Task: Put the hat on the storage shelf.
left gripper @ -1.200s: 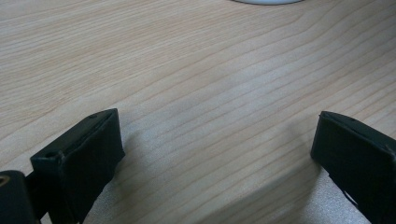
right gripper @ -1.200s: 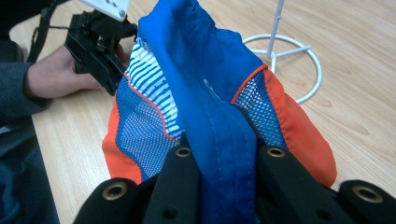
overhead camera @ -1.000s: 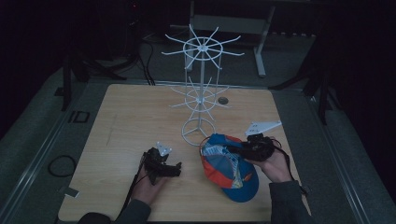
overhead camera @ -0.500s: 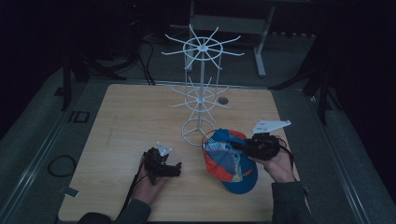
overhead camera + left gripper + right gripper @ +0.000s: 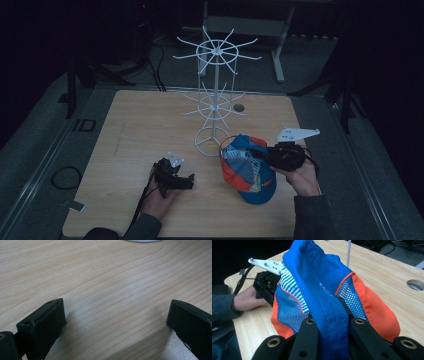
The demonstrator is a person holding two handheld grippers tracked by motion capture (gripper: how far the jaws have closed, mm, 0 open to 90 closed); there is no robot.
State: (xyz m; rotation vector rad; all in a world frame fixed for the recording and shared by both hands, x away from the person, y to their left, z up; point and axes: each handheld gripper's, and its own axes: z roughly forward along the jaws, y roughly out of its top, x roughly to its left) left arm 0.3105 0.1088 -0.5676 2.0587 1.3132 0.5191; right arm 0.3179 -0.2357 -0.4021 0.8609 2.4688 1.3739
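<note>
Dim room, dark all round, light falls mostly on the table (image 5: 150, 130). Table is light wood grain, rounded corners, with a round cable hole (image 5: 239, 107) near its far edge, right of middle. Grey floor (image 5: 35, 150) surrounds the table; a raised strip runs along the left edge. Black cable loop (image 5: 65, 176) lies on the floor off the near left corner. Dark stand legs (image 5: 75, 85) beyond the far left corner, more (image 5: 345, 95) beyond the far right corner. Pale metal frame with a leg (image 5: 277, 55) stands behind the far edge. Black cables (image 5: 155, 65) trail on the floor at the back.
</note>
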